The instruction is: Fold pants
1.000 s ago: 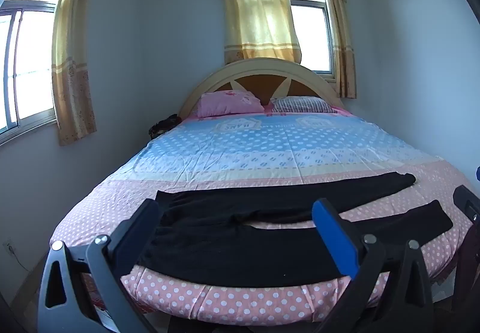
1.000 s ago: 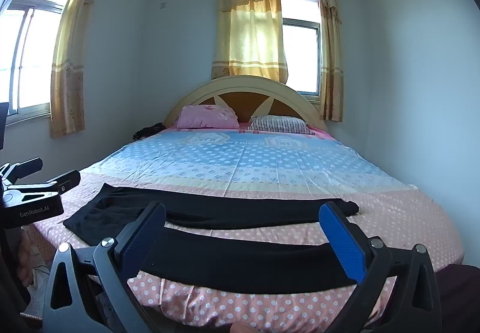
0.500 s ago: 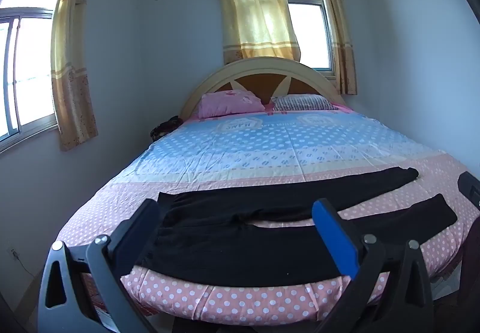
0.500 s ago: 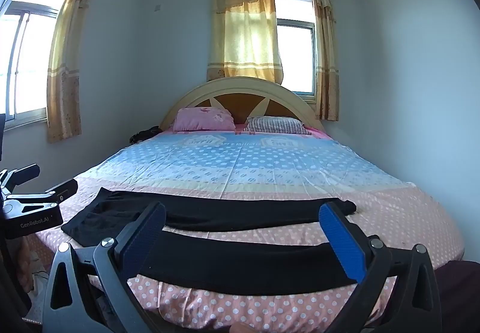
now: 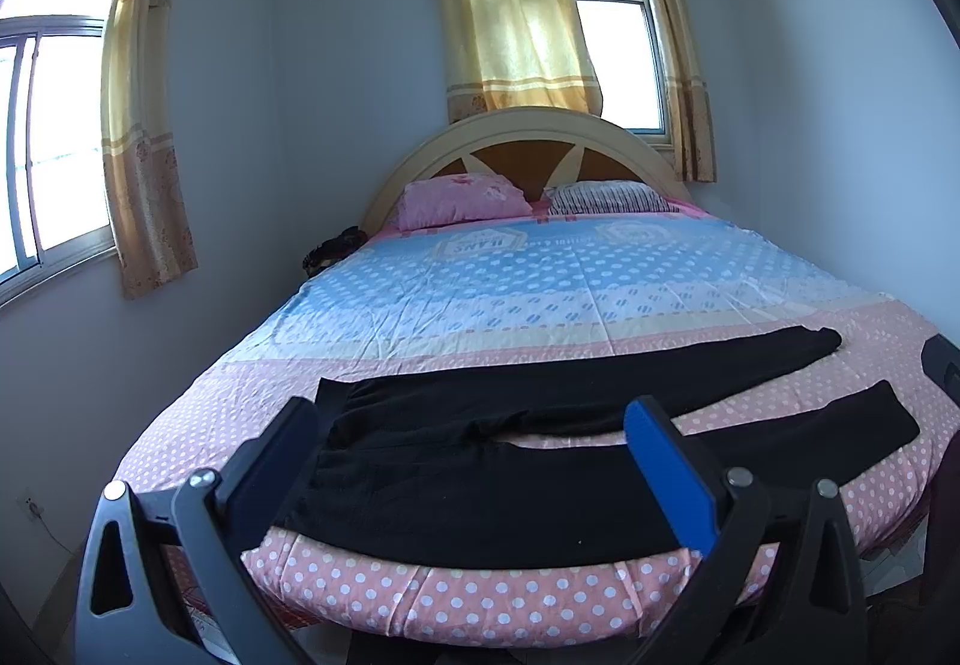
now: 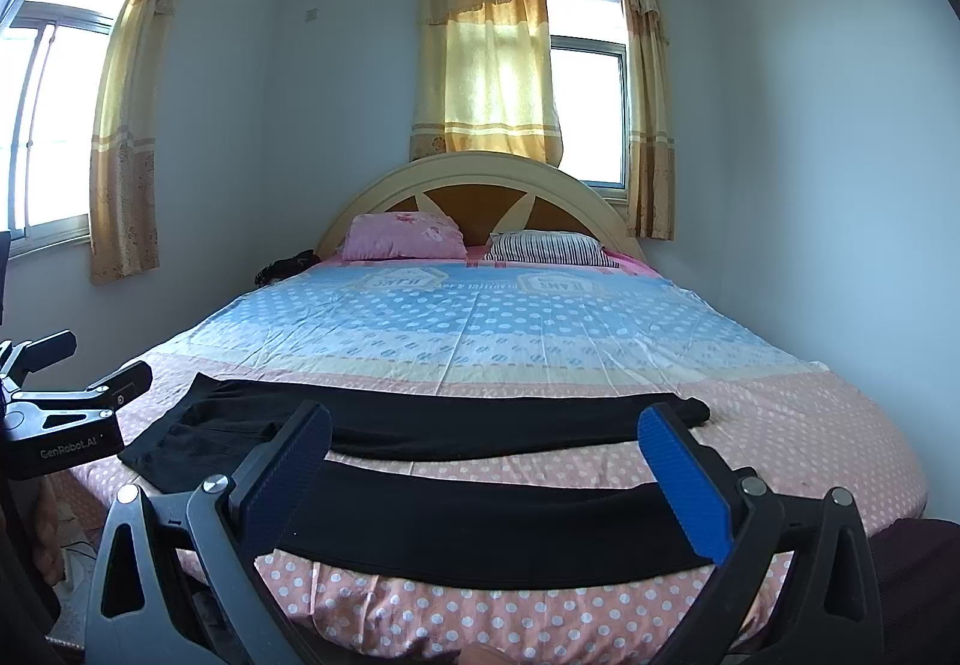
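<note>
Pants flat across near end of bed, waist left, legs right; left gripper and right gripper above near edge, jaws spread, empty.

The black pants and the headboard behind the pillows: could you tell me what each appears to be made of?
The black pants look like a soft matte knit, perhaps fleece or jersey: no sheen, limp edges, lying flat on the bedsheet. The headboard seems painted or laminated wood: a smooth cream arch with orange-brown panels; the finish is hard to confirm.
</note>
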`<state>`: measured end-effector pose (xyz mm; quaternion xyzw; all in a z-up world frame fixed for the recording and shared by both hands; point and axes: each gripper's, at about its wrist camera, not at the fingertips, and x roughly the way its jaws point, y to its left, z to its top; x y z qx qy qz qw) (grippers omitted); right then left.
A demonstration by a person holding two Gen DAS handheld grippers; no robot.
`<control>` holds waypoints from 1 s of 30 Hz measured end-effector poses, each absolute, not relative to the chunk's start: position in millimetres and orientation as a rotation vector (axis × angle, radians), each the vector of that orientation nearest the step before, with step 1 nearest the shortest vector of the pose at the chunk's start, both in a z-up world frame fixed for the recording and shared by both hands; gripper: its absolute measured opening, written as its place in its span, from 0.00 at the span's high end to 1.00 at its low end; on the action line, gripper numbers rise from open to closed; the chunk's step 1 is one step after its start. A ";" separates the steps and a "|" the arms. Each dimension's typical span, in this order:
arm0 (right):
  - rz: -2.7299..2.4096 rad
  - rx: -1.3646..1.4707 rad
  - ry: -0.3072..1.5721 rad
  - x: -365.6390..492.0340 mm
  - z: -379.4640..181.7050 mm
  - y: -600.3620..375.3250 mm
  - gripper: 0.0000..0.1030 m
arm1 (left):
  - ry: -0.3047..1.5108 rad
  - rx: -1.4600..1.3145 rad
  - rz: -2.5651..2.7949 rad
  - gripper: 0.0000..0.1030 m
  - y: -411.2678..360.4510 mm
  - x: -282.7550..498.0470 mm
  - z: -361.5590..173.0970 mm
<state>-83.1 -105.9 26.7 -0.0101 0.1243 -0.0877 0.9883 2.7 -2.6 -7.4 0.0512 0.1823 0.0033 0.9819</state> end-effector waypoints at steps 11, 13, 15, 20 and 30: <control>-0.182 -0.015 0.250 -81.2 26.0 -107.3 0.01 | 0.367 0.102 0.012 0.00 -2.3 3.4 -6.7; -0.183 -0.016 0.249 -81.0 26.0 -107.0 0.01 | 0.367 0.101 0.012 0.00 -2.2 3.7 -6.8; -0.181 -0.016 0.253 -80.6 25.9 -107.2 0.01 | 0.367 0.103 0.012 0.00 -2.0 3.7 -6.9; -0.182 -0.016 0.252 -80.7 25.2 -107.0 0.01 | 0.366 0.103 0.013 0.00 -2.0 4.2 -6.7; -0.182 -0.017 0.257 -78.9 23.1 -106.5 0.01 | 0.369 0.105 0.016 0.00 -1.6 5.6 -7.6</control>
